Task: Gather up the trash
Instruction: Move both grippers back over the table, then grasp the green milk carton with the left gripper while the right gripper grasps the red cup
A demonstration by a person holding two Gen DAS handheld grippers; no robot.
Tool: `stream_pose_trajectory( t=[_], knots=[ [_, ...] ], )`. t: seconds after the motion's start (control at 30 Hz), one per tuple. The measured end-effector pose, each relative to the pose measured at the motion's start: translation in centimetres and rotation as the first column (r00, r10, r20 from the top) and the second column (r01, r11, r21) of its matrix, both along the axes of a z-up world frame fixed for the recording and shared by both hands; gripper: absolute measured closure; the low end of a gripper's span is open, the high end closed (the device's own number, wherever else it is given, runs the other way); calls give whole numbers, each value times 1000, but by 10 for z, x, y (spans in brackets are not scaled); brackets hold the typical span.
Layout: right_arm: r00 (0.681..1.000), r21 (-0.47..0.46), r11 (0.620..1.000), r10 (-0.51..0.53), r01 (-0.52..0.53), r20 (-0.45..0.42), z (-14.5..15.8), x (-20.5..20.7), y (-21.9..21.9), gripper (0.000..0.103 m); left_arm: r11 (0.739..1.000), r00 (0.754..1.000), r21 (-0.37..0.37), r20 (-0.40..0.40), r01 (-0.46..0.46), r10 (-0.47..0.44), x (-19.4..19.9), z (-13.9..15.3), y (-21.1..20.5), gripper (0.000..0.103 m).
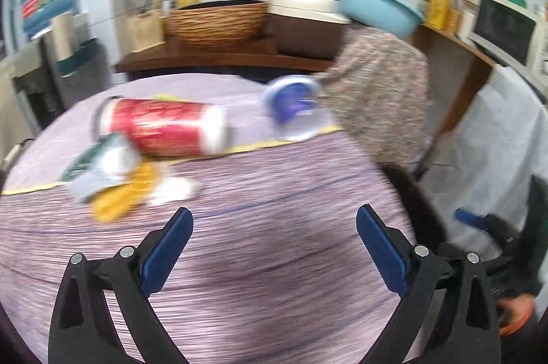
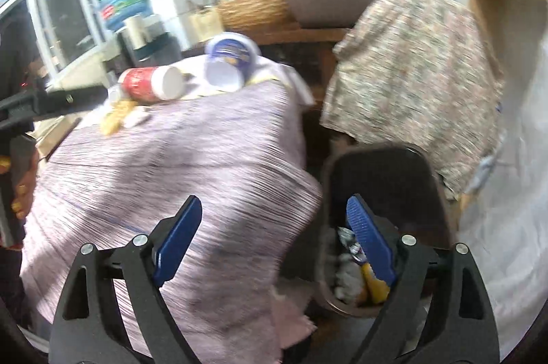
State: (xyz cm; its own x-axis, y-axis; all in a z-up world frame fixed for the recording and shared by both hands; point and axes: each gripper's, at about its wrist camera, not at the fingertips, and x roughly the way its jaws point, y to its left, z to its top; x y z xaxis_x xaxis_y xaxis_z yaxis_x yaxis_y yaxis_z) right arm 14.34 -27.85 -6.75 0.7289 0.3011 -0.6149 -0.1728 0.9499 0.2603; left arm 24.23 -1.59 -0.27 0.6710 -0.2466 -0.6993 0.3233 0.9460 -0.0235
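Trash remains on the bench, which is draped in a lilac striped cloth.

Left wrist view: we find the left gripper with its fingers spread wide and nothing between them, over bare cloth. The remaining litter lies ahead and to the left of the fingers: a red can on its side, its long axis running roughly across the picture, with a green-and-white wrapper, a yellow wrapper and a white scrap bunched against its near side. A blue-and-white cup lies tipped further back and to the right, near the far bench edge. Motion blur prevents us from reading any labels or telling whether the wrappers overlap.

Right wrist view: we find the right gripper likewise released and empty, straddling the bench edge and a dark bin that stands just beside the bench, below its edge. The bin already holds crumpled litter; one finger hides part of its contents. The same can and cup sit well apart from these fingers, at the far end. We judge the left gripper nearer the pile, the right nearer the bin. A person's hand at the left edge is cut off.
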Motion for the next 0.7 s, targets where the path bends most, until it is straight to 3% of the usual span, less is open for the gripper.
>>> stream_pose_trajectory(
  t=[0.33,0.43,0.57,0.7],
  knots=[
    [995,-25,995,96,-95,9,14,18,51,15,978,991,193,123,-79,55,30,-3,123,7],
    [995,-33,994,104,-103,4,14,21,60,15,972,990,207,106,-110,90,49,-6,148,9],
    [995,-48,993,104,-104,-11,13,27,69,15,975,993,201,85,-92,77,66,-13,165,13],
    [995,-65,993,100,-101,-23,12,31,78,15,962,996,273,83,-33,10,74,-22,159,18]
  ],
)
